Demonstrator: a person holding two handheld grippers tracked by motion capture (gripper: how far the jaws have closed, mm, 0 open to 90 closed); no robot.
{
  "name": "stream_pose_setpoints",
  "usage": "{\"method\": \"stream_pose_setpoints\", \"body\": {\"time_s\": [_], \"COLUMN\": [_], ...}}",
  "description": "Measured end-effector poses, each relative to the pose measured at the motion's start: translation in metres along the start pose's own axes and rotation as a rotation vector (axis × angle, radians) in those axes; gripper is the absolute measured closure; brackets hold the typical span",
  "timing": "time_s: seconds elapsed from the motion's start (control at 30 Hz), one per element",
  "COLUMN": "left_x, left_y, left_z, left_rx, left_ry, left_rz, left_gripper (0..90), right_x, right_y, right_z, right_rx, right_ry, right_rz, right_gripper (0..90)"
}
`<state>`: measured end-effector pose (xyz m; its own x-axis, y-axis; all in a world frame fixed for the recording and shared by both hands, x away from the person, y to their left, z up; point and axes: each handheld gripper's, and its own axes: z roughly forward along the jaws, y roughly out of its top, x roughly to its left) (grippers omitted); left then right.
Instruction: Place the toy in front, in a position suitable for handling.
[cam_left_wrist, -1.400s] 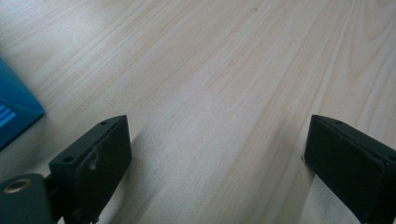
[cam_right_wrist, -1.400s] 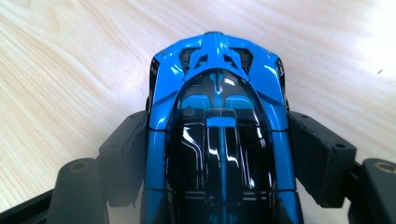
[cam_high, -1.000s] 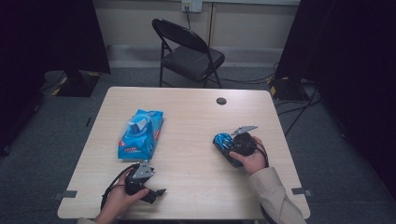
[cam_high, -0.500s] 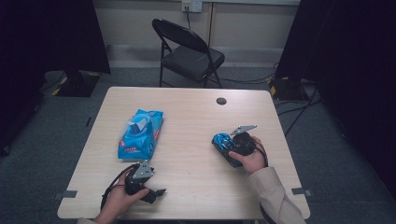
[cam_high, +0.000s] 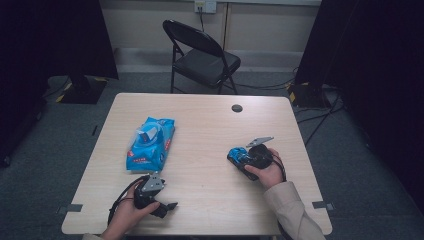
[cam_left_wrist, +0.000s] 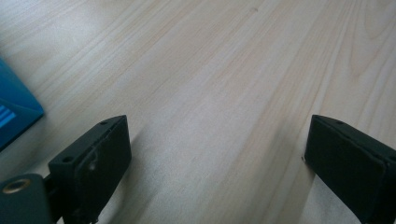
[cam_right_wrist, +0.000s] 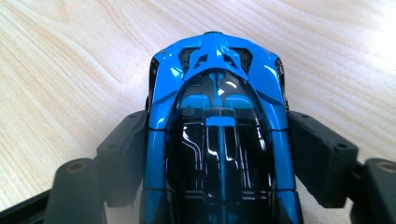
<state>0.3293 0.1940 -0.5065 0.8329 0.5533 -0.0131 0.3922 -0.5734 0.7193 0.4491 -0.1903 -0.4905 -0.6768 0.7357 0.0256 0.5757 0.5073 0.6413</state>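
Lying on the left half of the table (cam_high: 210, 125), a blue packet (cam_high: 150, 144) points lengthwise toward the far edge, a paler patch showing on its top. Its corner pokes into the left gripper view as a blue wedge at the picture's edge, just beside one jaw. A small dark round spot (cam_high: 237, 108) sits near the far edge of the tabletop. Bare wood lies between the packet and the person's right hand.

The toy car (cam_right_wrist: 219, 140), blue with a glossy black roof, sits between the jaws of the right gripper (cam_high: 250, 159) on the right half of the table, its nose aimed away from the hand along the jaws. In the right gripper view a black pad stands close against each flank of the car; the jaws have just been opening a little, and I cannot tell whether the pads press on the paint or merely flank it. The car's wheels are hidden, so whether it rests on the wood is not clear.

The left gripper (cam_high: 159, 200) lies low near the front edge, its jaws spread wide with bare wood between them.

The tabletop is pale wood grain with rounded corners. Beyond it stands a dark folding chair (cam_high: 202, 57) on grey carpet, with black curtains at either side and cables trailing along the floor by the wall.
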Motion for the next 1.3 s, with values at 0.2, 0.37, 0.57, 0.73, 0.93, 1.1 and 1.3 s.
{"method": "stream_pose_setpoints", "body": {"time_s": [0.2, 0.37, 0.57, 0.73, 0.93, 1.1, 1.3], "left_x": [0.0, 0.0, 0.0, 0.0, 0.0, 0.0, 0.0], "left_y": [0.0, 0.0, 0.0, 0.0, 0.0, 0.0, 0.0], "left_z": [0.0, 0.0, 0.0, 0.0, 0.001, 0.001, 0.001], "left_rx": [0.0, 0.0, 0.0, -0.002, -0.002, 0.001, 0.001], "left_ry": [0.0, 0.0, 0.0, -0.001, 0.002, 0.003, 0.003], "left_rz": [0.0, 0.0, 0.0, -0.002, -0.003, -0.003, -0.004], "left_gripper": [6.6, 6.6, 6.6, 6.4, 6.1, 6.0, 5.9], "right_x": [0.001, 0.001, 0.002, -0.002, -0.004, -0.004, 0.006], "right_y": [-0.002, -0.006, -0.004, -0.001, 0.0, 0.002, 0.011], "right_z": [-0.005, -0.001, -0.001, -0.009, -0.013, -0.019, -0.023], "right_rx": [0.023, 0.022, 0.028, 0.006, 0.007, -0.018, -0.038], "right_ry": [-0.027, -0.007, -0.015, 0.006, -0.001, 0.003, 0.016], "right_rz": [-0.02, -0.009, -0.01, 0.012, 0.009, 0.018, -0.008], "right_gripper": [22.0, 26.0, 26.3, 28.6, 28.6, 28.6, 28.6]}}
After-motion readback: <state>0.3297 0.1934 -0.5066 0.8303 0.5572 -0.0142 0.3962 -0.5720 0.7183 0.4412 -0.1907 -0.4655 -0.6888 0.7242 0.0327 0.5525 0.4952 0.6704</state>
